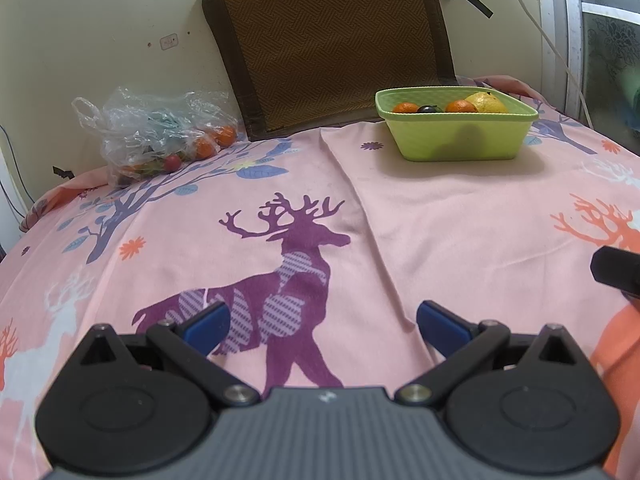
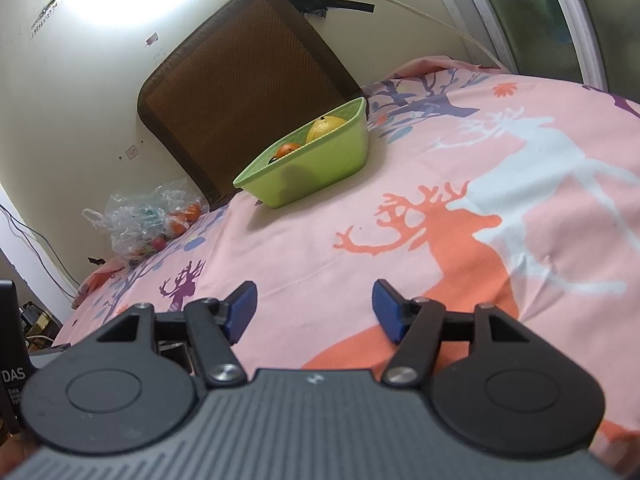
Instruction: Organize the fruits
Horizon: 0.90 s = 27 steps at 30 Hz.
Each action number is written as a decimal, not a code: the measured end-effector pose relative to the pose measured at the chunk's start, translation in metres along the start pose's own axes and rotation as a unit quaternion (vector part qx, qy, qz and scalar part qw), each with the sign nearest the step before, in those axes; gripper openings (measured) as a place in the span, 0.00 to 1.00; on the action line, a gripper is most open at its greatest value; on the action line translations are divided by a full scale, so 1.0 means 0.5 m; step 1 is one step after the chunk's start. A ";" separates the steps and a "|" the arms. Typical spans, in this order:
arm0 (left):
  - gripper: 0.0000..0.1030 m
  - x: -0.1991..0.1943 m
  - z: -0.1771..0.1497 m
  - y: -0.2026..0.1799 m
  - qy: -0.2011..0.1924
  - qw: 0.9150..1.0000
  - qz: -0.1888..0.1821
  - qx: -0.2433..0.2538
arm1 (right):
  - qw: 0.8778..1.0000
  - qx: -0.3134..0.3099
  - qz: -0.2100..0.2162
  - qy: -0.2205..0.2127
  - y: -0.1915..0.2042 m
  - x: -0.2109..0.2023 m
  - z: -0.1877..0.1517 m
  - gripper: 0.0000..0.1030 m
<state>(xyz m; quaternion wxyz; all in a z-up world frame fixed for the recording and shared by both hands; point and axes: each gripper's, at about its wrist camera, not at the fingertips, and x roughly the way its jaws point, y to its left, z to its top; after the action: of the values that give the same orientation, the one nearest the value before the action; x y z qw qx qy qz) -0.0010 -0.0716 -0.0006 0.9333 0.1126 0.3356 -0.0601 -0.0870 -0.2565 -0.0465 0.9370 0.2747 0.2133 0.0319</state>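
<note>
A green plastic basket (image 1: 456, 140) stands on the pink deer-print bedsheet (image 1: 440, 216) at the back right. It holds two oranges (image 1: 405, 108), a dark fruit (image 1: 428, 109) and a large yellow fruit (image 1: 486, 103). A clear plastic bag (image 1: 156, 136) with oranges and small red fruits lies at the back left by the wall. My left gripper (image 1: 320, 324) is open and empty, low over the sheet, far from both. My right gripper (image 2: 314, 306) is open and empty; the basket (image 2: 316, 176) and bag (image 2: 152, 224) lie ahead of it.
A brown woven cushion (image 1: 332, 40) leans on the wall behind the basket. A white cable (image 1: 552, 40) and a window frame (image 1: 560, 32) run down the right. The bed's left edge drops off near cables and a black device (image 2: 12, 352).
</note>
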 end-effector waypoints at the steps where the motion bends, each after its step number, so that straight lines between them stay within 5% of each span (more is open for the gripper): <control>1: 1.00 0.000 0.000 0.000 0.000 1.000 0.000 0.000 | 1.000 0.000 0.000 0.000 0.000 0.000 0.000 0.64; 27: 1.00 -0.019 -0.003 0.017 0.008 0.999 -0.021 -0.027 | 0.999 -0.035 -0.003 -0.010 0.023 -0.012 -0.004 0.66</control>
<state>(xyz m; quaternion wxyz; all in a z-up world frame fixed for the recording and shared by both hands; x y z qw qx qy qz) -0.0076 -0.0628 0.0057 0.9319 0.0812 0.3464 -0.0700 -0.0927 -0.2467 -0.0397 0.9484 0.2409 0.2033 0.0336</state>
